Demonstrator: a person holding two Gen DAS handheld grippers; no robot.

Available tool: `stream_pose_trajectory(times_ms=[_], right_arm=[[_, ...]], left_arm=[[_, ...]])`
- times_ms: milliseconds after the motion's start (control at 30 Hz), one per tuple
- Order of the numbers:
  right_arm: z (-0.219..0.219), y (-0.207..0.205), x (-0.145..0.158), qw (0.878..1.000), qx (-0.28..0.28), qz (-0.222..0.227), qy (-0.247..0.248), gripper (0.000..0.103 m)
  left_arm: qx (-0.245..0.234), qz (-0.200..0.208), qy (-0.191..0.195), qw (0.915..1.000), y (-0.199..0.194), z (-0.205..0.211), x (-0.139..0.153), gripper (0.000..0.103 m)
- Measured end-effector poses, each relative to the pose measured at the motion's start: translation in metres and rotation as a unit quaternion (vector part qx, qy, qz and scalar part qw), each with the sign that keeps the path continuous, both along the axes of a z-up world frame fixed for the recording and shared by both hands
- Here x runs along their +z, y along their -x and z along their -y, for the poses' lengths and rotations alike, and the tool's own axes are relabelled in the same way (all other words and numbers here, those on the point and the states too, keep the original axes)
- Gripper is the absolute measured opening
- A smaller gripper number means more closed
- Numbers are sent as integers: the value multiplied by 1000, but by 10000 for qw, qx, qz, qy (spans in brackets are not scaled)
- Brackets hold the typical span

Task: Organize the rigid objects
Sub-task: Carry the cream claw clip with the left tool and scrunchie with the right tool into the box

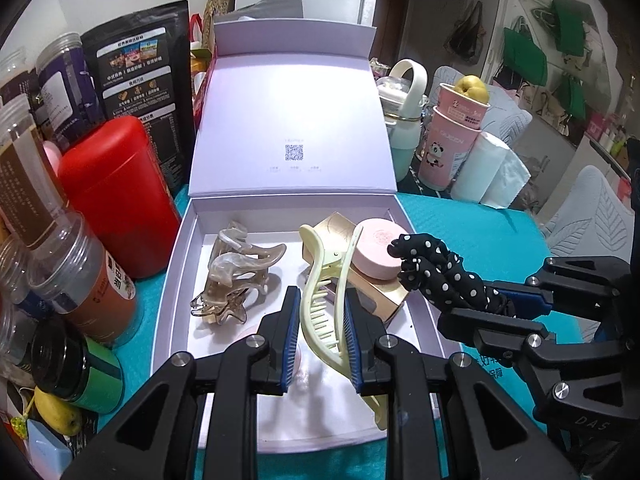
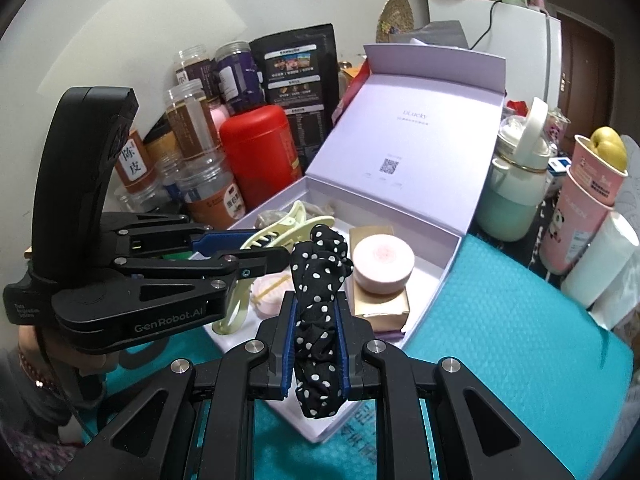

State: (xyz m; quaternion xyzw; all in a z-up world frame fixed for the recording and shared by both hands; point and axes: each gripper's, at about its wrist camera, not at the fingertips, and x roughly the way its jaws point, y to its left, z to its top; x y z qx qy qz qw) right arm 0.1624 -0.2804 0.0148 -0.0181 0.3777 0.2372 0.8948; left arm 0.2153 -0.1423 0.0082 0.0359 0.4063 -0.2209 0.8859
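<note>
jars (image 1: 60,240): crowd the mat's left edge, beside the box; not in play.
box (image 1: 180,256): open, lid up at back; clear clip (image 1: 232,276) lies in left half.
left gripper (image 1: 320,320): clamped on yellow clip (image 1: 320,304), held over box's front-middle.
tin (image 1: 378,248): pink, on gold carton (image 1: 384,296) in box's right half.
right gripper (image 2: 316,328): closed on dotted scrunchie (image 2: 320,280), over box's right rim.
step: prob. carry-in, both items over box, not set down.
next: lower each to bare floor of box, then let go; yellow clip needs gap betw. clear clip & carton.
</note>
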Motion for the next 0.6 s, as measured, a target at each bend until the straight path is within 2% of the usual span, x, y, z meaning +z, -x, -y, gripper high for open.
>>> stream_pose_trajectory(times_ms=[600], right_arm=[[-10, -13, -35, 9995, 167, -283, 31, 17]], left_arm=[[-54, -290, -319, 9991, -14, 2, -34, 21]])
